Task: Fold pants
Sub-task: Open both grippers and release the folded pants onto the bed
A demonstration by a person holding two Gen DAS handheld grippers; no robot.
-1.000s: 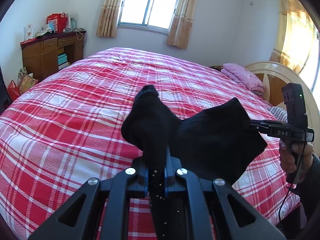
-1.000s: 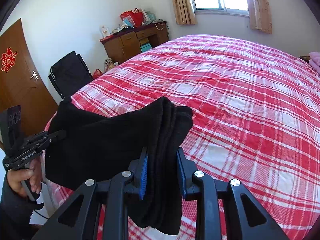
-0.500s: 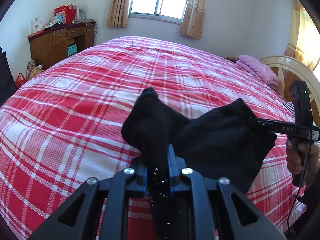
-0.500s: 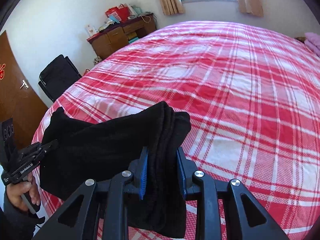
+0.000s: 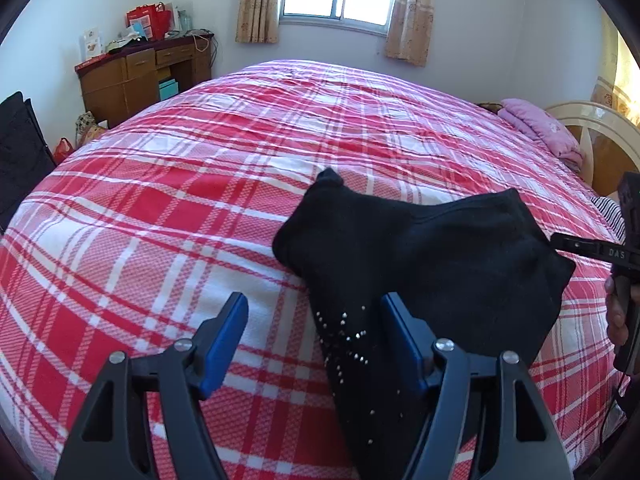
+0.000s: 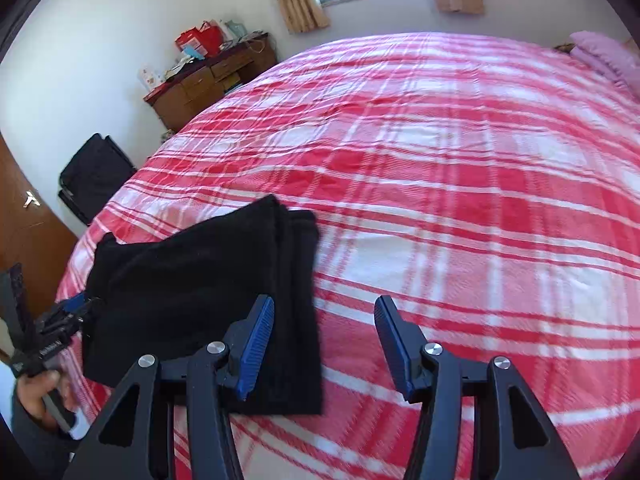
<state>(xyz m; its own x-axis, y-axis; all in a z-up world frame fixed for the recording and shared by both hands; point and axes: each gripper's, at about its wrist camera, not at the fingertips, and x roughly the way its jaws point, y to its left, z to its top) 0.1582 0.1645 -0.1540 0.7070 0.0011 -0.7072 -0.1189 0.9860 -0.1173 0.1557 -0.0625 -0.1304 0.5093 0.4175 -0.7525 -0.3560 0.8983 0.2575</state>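
The folded black pants [image 5: 432, 264] lie on the red plaid bed [image 5: 168, 216] near its front edge. My left gripper [image 5: 314, 332] is opening; a fold of the pants with small sparkling dots lies between its jaws, against the right blue pad [image 5: 400, 340], and is not pinched. My right gripper [image 6: 324, 320] is opening too, with only bedspread between its jaws. Its left pad [image 6: 258, 340] hovers over the right edge of the pants [image 6: 192, 280]. Each view shows the other gripper at the pants' far side: the right one [image 5: 576, 246] and the left one [image 6: 72, 312].
A wooden desk [image 5: 140, 72] with bags on it stands by the far wall. A black folding chair [image 6: 94, 176] and a brown door [image 6: 24, 240] are at the left. A pink folded blanket [image 5: 540, 128] and a cream headboard [image 5: 600, 136] are at the right.
Both grippers were shut on the pants and now stand open. The pants have come down from mid-air onto the bed. Both grippers have sunk toward the bedspread.
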